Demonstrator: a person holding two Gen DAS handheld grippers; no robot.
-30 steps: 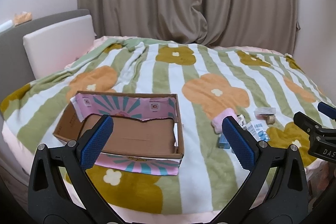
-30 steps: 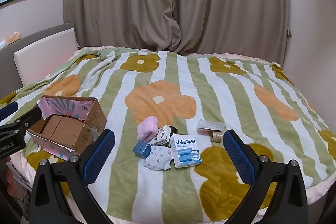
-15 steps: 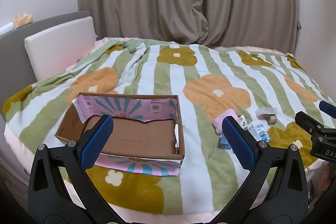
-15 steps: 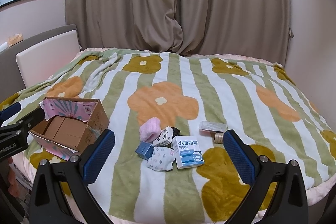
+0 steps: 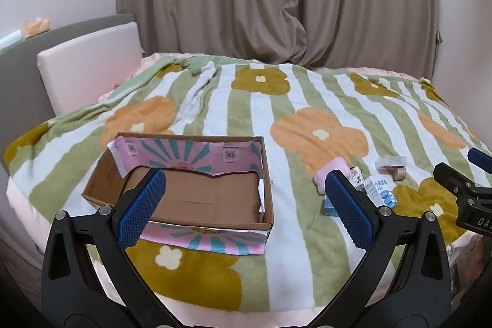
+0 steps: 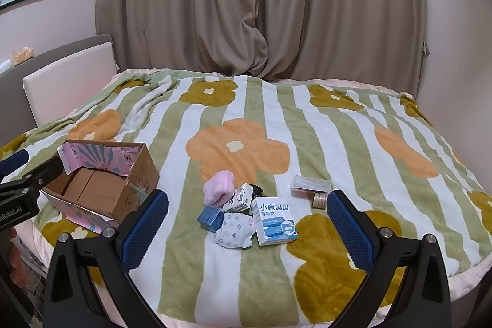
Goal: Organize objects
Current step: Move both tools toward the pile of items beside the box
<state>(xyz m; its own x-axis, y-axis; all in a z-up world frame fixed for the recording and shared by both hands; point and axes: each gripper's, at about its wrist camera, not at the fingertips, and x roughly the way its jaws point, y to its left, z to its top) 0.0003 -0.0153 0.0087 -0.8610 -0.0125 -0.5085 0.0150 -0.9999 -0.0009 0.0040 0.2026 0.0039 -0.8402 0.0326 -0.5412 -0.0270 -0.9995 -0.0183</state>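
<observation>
Both black two-finger grippers with blue ribbed pads hover over the near edge of the plush green-and-white striped flower blanket (image 6: 233, 112), the left gripper (image 5: 246, 202) and right gripper (image 6: 247, 220) each spread wide and holding nothing. Left of the small pile lies the open brown cardboard box with pink printed flaps (image 5: 196, 192), well apart from it. The pile gathers a fluffy pink rolled sock (image 6: 218, 188), a small dark blue box (image 6: 210, 217), a white patterned pouch (image 6: 235, 231) and a white-and-blue printed carton (image 6: 275, 220), with a clear plastic case (image 6: 310, 183) just beyond; bare blanket stretches beyond to the beige curtain (image 6: 261, 5).
</observation>
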